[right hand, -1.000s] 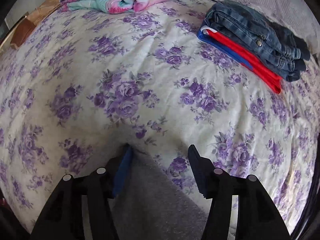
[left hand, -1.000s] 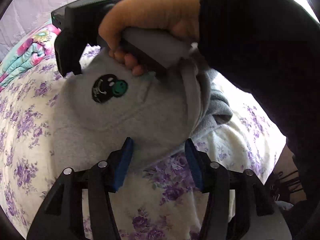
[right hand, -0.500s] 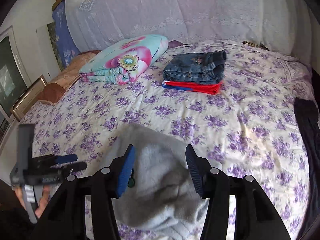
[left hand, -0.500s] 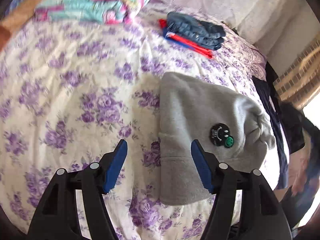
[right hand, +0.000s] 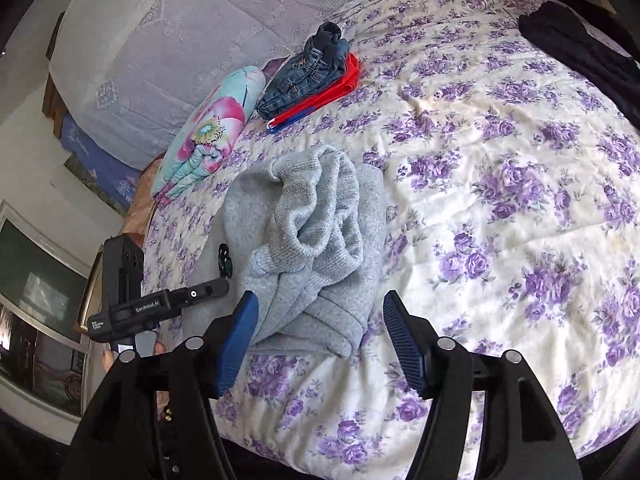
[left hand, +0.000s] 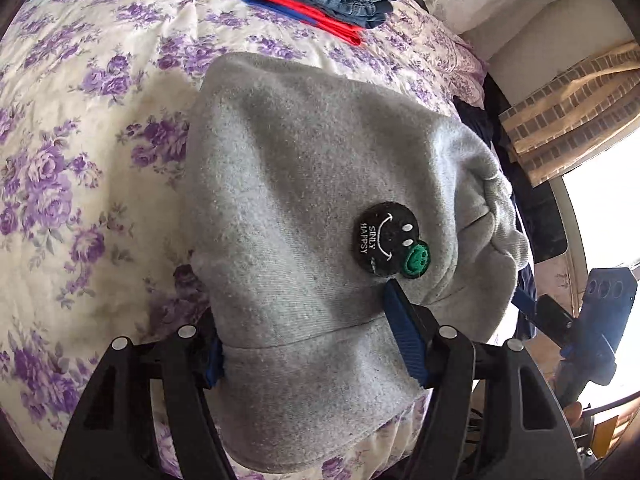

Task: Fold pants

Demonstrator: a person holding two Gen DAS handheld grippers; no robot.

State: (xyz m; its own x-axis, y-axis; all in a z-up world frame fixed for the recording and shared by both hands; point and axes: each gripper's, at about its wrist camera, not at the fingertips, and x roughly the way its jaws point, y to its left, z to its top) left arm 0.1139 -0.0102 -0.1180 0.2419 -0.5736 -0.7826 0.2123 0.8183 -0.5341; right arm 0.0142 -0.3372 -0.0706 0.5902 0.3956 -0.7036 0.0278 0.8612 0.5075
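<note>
My gray sweatpants (left hand: pixel 304 208) lie on the floral bedspread (left hand: pixel 80 168) near the edge of the bed, already gathered into a compact bundle with the black smiley patch (left hand: pixel 386 240) facing up. From the right wrist view the bundle (right hand: pixel 308 248) shows its ribbed waistband or cuff bunched and ruffled on top, so I judge the fold mostly made but not tidy: the end nearest that camera is lumpy, and the layers do not line up squarely.

My left tool (left hand: pixel 316 344) has its blue pads apart, one on each side of the near edge of the pants; the left pad is partly tucked behind the cloth, the right one rests against it just below the patch. Nothing is pinched between them as far as I can see. My right tool (right hand: pixel 320 336) is also spread wide, hovering just before the ruffled end without touching it.

Further up the bed a folded stack of jeans on red and blue garments (right hand: pixel 312 76) sits beside a flowered quilt (right hand: pixel 212 124), and a dark garment (right hand: pixel 576 44) lies at the far edge. What I think remains is flattening the bunched end, perhaps one more squaring fold, then moving the bundle to the stack.
</note>
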